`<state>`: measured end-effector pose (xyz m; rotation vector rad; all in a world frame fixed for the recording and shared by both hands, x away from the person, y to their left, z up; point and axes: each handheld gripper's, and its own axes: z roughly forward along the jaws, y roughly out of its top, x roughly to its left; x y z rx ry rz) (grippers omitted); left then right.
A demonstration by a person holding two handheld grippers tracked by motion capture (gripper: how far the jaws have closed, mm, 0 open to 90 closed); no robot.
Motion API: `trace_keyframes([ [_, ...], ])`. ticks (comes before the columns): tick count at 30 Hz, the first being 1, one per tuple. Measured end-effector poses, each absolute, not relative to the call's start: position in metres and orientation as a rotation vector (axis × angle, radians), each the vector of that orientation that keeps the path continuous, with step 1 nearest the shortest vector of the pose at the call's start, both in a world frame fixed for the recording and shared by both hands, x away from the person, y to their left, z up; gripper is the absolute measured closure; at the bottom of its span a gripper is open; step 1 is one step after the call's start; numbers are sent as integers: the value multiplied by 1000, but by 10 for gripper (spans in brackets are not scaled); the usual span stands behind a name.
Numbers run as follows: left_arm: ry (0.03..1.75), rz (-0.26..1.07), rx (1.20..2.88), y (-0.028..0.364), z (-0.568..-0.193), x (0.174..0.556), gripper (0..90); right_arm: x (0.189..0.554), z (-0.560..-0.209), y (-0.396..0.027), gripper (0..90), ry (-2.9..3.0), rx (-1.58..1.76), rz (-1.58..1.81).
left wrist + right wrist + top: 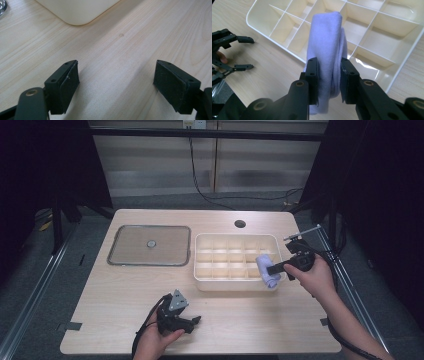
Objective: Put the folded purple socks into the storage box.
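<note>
Over the tray's near-right corner, the right gripper is pinching a rolled cloth, not yet placed; the left gripper is idling, jaws spread.

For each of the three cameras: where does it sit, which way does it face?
High view: above the near table edge, facing forward and down; both forearms, left gripper, right gripper.
Left gripper view: on the left gripper, facing the table; open jaws.
Right gripper view: on the right gripper, facing the tray; jaws clamp the cloth.
Shared: all show the tray.

One cloth, one tray, one lid.
</note>
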<state>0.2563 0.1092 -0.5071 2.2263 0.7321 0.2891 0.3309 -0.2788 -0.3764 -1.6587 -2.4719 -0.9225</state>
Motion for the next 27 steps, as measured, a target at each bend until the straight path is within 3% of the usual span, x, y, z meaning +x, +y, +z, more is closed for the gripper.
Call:
trace_keyframes([
  [27, 735, 291, 2231, 109, -507, 256, 198, 354, -396, -299, 717, -2436, -1793, -811],
])
